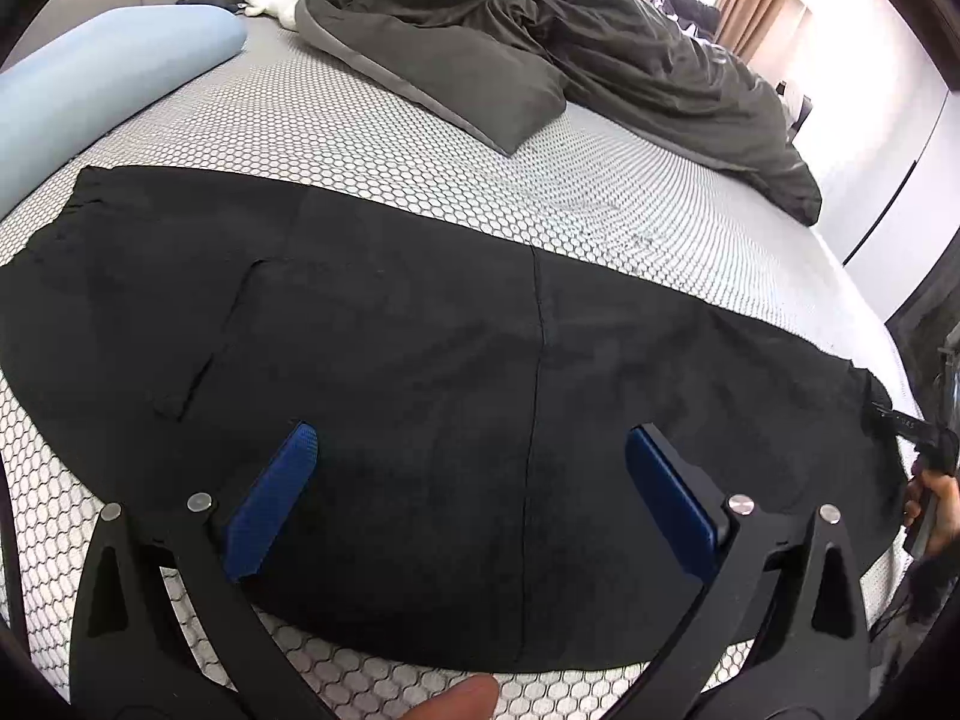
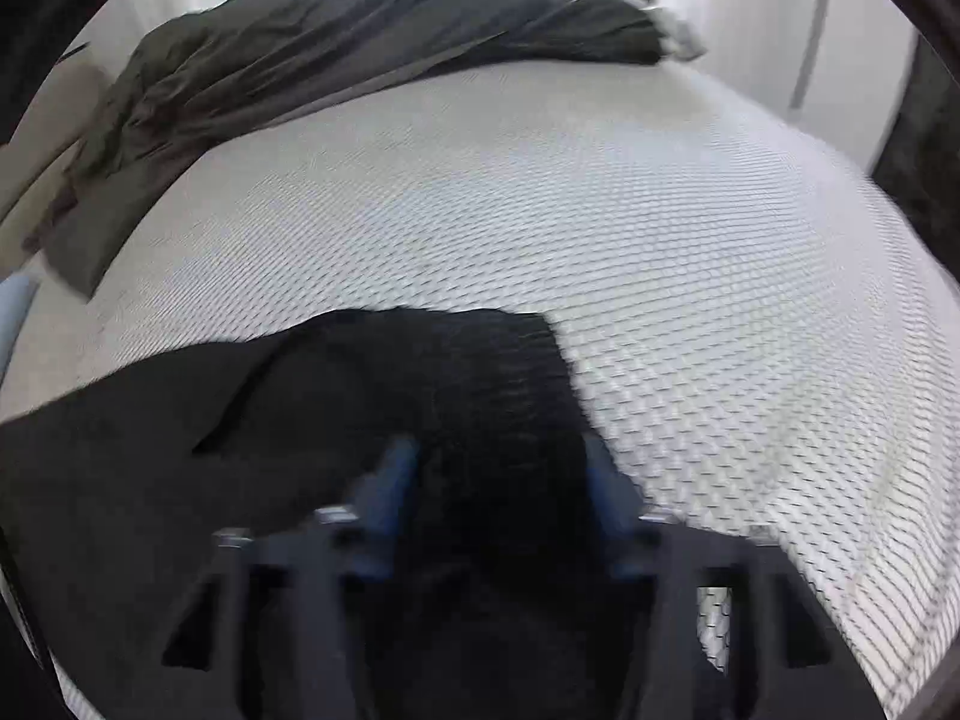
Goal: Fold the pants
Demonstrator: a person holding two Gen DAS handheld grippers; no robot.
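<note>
Black pants lie flat across the honeycomb-patterned bed, with a seam running down the middle. My left gripper hovers just above them, open wide and empty, with blue pads. In the blurred right wrist view, my right gripper is partly open with one end of the pants lying between its fingers. The right gripper also shows in the left wrist view at the pants' right end.
A rumpled dark grey duvet lies across the far side of the bed. A light blue pillow is at the far left, with a white soft toy behind it. The bed's right edge is close.
</note>
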